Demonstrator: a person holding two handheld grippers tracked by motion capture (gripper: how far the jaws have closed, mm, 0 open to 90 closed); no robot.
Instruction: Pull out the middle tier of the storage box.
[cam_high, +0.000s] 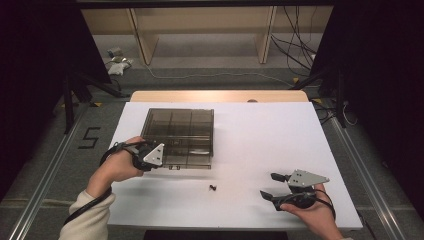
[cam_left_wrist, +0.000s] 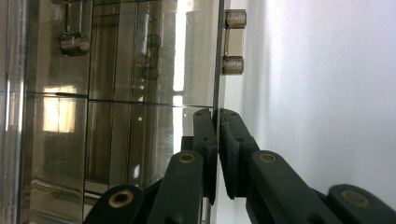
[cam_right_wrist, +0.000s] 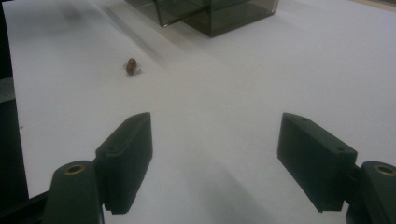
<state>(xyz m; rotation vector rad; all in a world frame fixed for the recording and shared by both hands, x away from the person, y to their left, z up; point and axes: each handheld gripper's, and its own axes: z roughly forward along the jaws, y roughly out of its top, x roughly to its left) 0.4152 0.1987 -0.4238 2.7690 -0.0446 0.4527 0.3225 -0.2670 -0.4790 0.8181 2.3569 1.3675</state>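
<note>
The tabletop (cam_high: 280, 135) fills the middle of the high view, white and nearly bare. On it, left of centre, lies the smoky clear box (cam_high: 180, 136) with its divided compartments; its hinged lid edge faces the bottom of the frame.

The left hand-held gripper (cam_high: 161, 156) sits at the box's lower-left corner. In the left gripper view its jaws are pressed together on the thin clear lid (cam_left_wrist: 154, 70), pinching the lid's edge (cam_left_wrist: 216, 100) just below the hinge (cam_left_wrist: 234, 43) — so the lid runs up the frame, away from the jaws.

The right hand-held gripper (cam_high: 267, 186) rests at the lower right of the high view, jaws spread wide with nothing between them.

The small dark screw (cam_high: 213, 188) lies alone on the tabletop, below the box and between the two hands. It is to the left of the right hand-held gripper in the high view, and nearer to it than to the busy left one. In the right gripper view the screw (cam_right_wrist: 132, 66) sits in the upper left, ahead of the jaws and left of their line — a reach would likely need to go forward and swing left. Its long axis is too small to tell.
</note>
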